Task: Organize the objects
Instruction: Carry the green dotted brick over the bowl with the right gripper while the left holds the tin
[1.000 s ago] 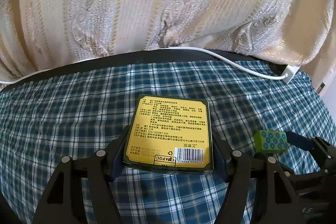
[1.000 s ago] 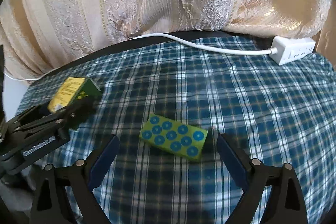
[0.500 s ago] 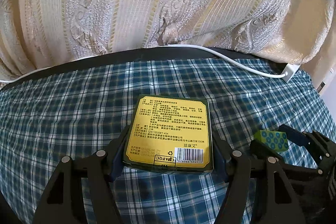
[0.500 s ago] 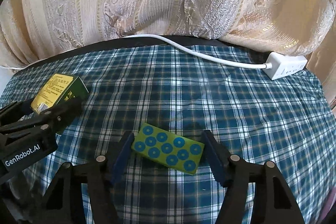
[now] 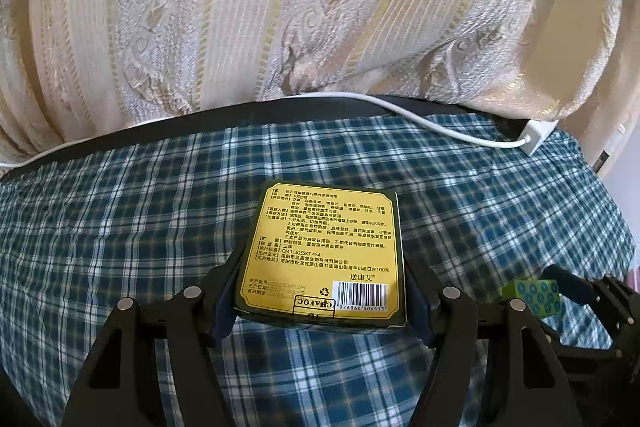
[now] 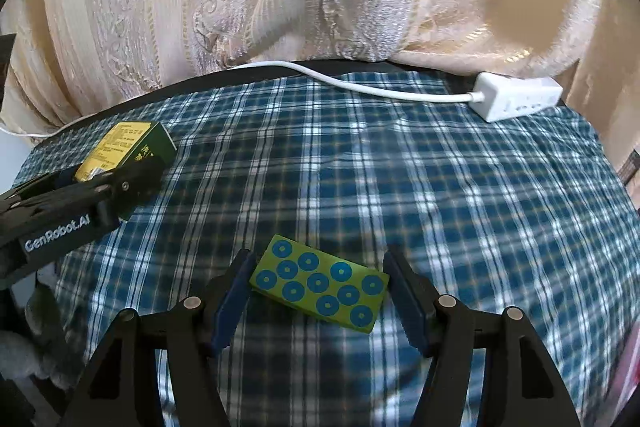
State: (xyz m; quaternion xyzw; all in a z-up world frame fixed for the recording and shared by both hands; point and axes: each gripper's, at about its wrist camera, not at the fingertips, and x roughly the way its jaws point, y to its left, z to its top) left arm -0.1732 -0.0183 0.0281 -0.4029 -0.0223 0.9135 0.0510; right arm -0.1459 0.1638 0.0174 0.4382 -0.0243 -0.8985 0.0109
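Observation:
A flat green box with a yellow printed label (image 5: pixel 326 247) sits between the pads of my left gripper (image 5: pixel 322 291), which is shut on its two sides just above the plaid cloth. The right wrist view shows the same box (image 6: pixel 128 143) and left gripper (image 6: pixel 120 183) at the far left. A green block with blue dots (image 6: pixel 320 283) lies slanted between the pads of my right gripper (image 6: pixel 320 293); both pads touch its ends. In the left wrist view the block (image 5: pixel 534 297) shows at the lower right.
A blue and white plaid cloth (image 6: pixel 400 167) covers the surface. A white power strip (image 6: pixel 516 97) and its cable (image 6: pixel 360 87) lie along the far edge, in front of a cream brocade curtain (image 5: pixel 280 7). Something pink (image 6: pixel 632 367) peeks in at the right edge.
My right gripper's jaws came in from wide apart onto the ends of the dotted block, and the hand shifted with it. The left gripper and its box stayed put.

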